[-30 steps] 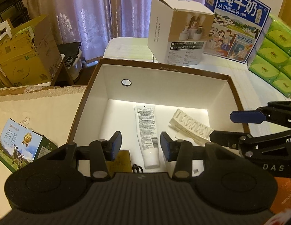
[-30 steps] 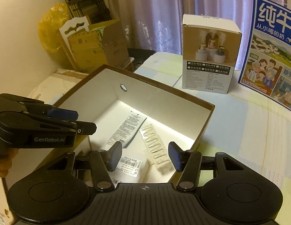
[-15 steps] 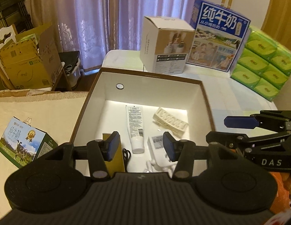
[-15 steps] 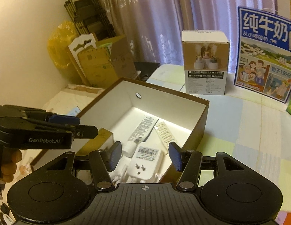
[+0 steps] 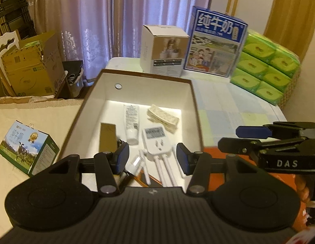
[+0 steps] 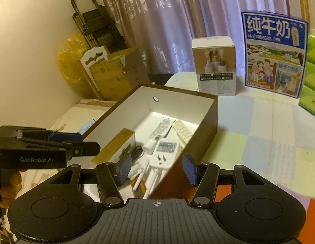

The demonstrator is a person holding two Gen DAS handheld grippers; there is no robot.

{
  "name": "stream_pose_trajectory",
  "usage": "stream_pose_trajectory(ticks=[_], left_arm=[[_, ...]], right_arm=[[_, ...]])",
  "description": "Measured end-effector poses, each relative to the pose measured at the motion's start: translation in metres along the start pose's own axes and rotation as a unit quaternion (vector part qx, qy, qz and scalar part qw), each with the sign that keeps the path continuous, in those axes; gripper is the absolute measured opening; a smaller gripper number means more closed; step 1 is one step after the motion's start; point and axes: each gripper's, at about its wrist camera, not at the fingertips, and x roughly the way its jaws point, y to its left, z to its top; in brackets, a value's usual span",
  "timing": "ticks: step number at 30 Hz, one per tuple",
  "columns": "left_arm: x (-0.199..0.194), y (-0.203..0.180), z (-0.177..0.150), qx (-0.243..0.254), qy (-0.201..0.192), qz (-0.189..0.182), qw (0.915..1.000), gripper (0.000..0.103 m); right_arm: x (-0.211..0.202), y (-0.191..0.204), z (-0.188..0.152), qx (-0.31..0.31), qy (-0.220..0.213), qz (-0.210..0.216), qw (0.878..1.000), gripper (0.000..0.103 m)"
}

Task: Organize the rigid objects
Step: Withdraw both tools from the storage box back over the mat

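While left tool [image 5: 152, 158] hovers agape, white adapter [image 5: 156, 142] beneath, inside box [image 5: 195, 109]

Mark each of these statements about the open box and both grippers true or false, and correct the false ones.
1. The white tube lies inside the open box. True.
2. The left gripper grips the white power adapter. False: nothing sits between its open pads; the adapter lies on the box floor.
3. The blue milk carton stands on the table outside the box. True.
4. The green tissue packs are inside the box. False: they are stacked outside the box.
5. The right gripper is empty. True.
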Motion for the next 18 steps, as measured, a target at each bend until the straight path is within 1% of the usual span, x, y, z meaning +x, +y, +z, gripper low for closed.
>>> stream_pose_trajectory(ticks=[10, 14, 18], left_arm=[[-0.025, -0.043, -0.041, -0.004, 0.010, -0.016, 0.9998, 0.047], [-0.027, -0.059, -0.056, -0.010, 0.022, -0.019, 0.9995, 0.047], [-0.027, -0.080, -0.070, -0.003, 0.030, -0.022, 0.9993, 0.047]], right_arm=[[-0.047, -0.009, -0.043, 0.017, 0.006, 0.009, 1.000, 0.053], [-0.062, -0.017, -0.060, 0.023, 0.014, 0.009, 1.000, 0.053], [-0.075, -0.026, -0.074, 0.029, 0.020, 0.008, 0.999, 0.053]])
